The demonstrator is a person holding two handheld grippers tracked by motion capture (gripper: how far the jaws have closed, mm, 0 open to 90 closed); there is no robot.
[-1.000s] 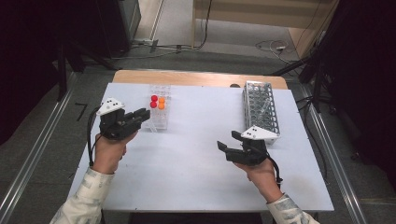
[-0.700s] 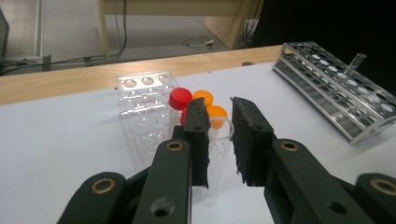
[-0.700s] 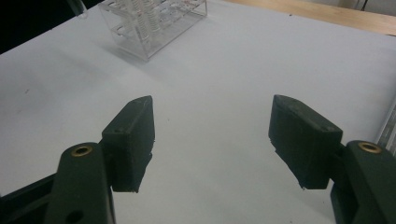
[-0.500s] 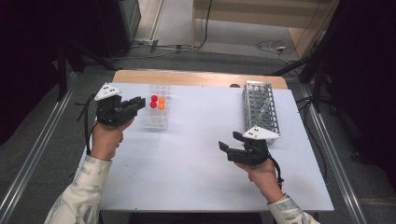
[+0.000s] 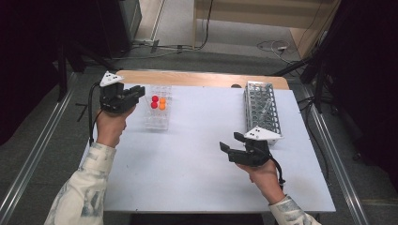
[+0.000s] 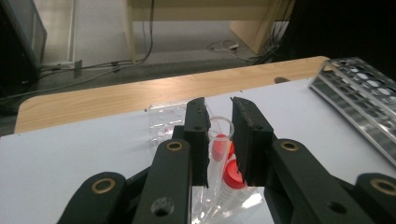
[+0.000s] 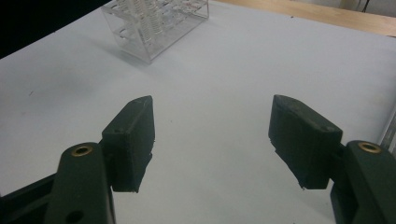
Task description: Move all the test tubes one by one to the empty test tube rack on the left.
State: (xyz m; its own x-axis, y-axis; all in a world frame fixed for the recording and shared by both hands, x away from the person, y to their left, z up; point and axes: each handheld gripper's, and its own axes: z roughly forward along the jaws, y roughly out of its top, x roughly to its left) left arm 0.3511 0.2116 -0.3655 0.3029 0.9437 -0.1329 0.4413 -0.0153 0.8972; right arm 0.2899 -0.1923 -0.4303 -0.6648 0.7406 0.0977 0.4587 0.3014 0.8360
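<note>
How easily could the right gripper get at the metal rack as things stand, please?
Probably easily: the right gripper is open and holds nothing, and the metal rack stands just beyond it, with bare white table around. It points away from the rack, though, so it would need turning.

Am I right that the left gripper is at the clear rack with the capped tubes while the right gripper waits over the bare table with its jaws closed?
Not quite: the right gripper has its jaws wide open with nothing between them, as the right gripper view shows. The rest holds: the left gripper is at the clear rack with the capped tubes, and the right one waits over the bare table.
</note>
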